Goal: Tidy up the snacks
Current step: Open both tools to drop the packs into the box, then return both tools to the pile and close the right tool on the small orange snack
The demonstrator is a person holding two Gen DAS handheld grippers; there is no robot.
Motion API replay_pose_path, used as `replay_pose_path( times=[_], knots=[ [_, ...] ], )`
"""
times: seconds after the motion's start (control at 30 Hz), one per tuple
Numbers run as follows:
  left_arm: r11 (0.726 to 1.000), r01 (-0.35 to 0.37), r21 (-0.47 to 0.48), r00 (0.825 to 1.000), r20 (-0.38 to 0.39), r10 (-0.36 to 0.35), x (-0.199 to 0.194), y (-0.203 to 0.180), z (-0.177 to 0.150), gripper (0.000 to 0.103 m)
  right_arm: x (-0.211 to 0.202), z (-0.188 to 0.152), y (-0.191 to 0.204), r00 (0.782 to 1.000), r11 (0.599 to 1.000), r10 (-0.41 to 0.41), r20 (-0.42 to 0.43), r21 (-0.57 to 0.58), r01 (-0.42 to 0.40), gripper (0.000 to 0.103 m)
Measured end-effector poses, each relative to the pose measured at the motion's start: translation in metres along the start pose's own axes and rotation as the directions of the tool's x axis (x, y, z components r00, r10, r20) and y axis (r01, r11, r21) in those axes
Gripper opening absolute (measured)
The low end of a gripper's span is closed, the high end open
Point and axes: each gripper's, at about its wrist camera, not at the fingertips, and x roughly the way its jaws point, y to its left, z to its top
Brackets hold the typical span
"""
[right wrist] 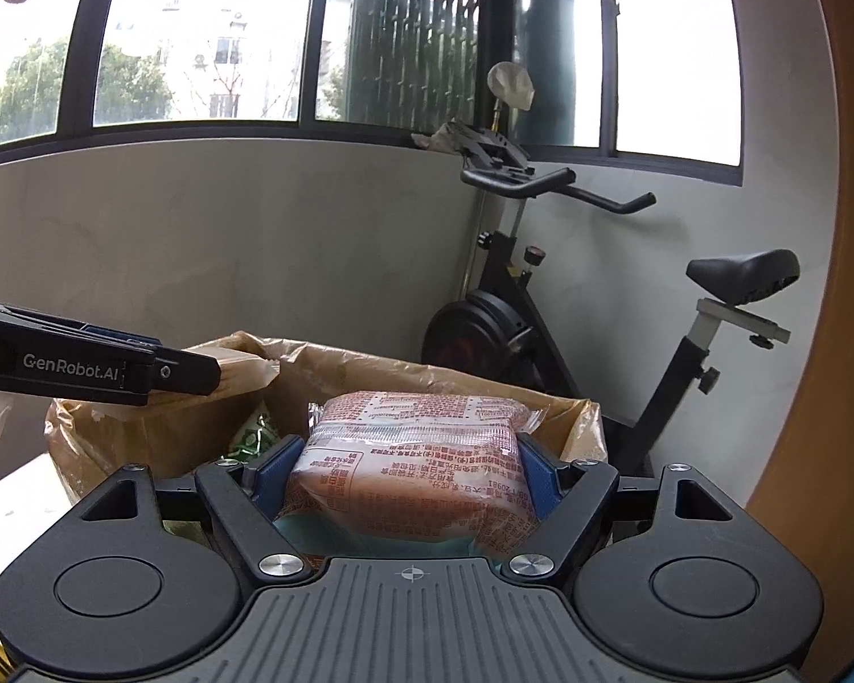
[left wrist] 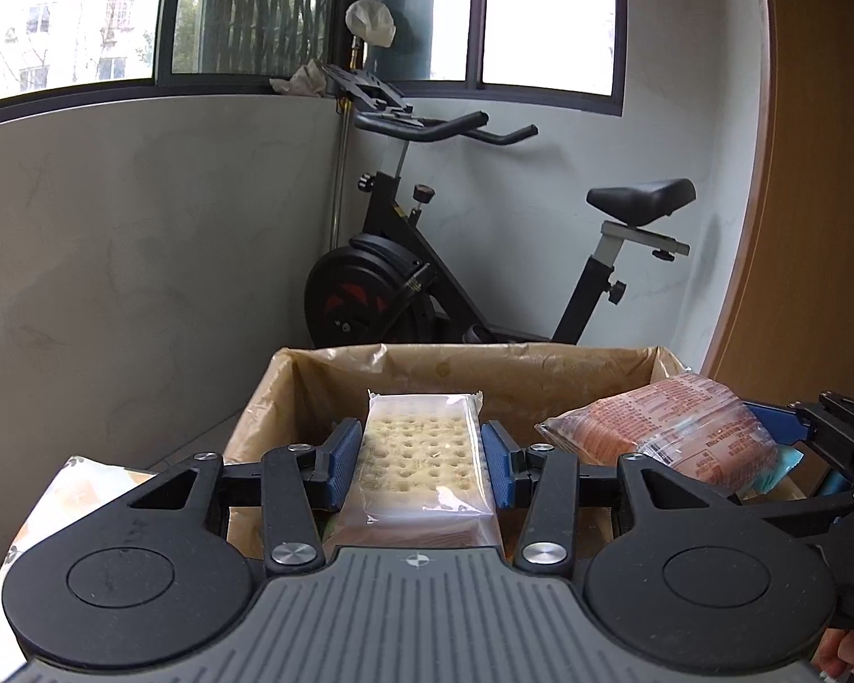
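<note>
L gripper (left wrist: 421, 458) pinches brittle cracker pack (left wrist: 421, 449) by long sides, R gripper (right wrist: 410, 472) clamps soft orange snack bag (right wrist: 410, 467) mid-body, both over carton (left wrist: 290, 393); grip lightly.

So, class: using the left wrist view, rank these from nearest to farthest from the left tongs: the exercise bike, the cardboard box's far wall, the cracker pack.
1. Cracker pack: clamped between the left tongs, dead centre.
2. Cardboard box's far wall: just beyond the pack, lined with plastic.
3. Exercise bike: behind the box, in the corner under the windows.
</note>
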Motion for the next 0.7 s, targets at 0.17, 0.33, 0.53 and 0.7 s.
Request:
replay_pose_path(
  times=[0.17, 0.33, 0.53, 0.7],
  knots=[
    [1.0, 0.023, -0.002, 0.999, -0.027, -0.023, 0.007, -0.002, -0.003, 0.058, 0.001, -0.006, -0.003, 1.0, 0.999, -0.012, -0.026, 0.04, 0.013, 0.077],
    [0.999, 0.034, -0.003, 0.999, -0.013, -0.034, -0.006, 0.003, -0.007, 0.074, -0.012, -0.003, -0.009, 1.0, 0.997, -0.001, -0.006, 0.073, 0.001, 0.076],
    [1.0, -0.001, 0.0, 1.0, -0.008, 0.001, -0.029, 0.021, -0.012, 0.074, -0.03, -0.005, -0.009, 1.0, 0.997, 0.013, 0.0, 0.075, -0.013, 0.076],
    [0.998, -0.068, 0.014, 0.998, 0.008, 0.068, -0.06, 0.044, -0.016, 0.074, -0.049, -0.008, -0.007, 1.0, 0.995, 0.026, 0.006, 0.098, -0.027, 0.076]
  ],
)
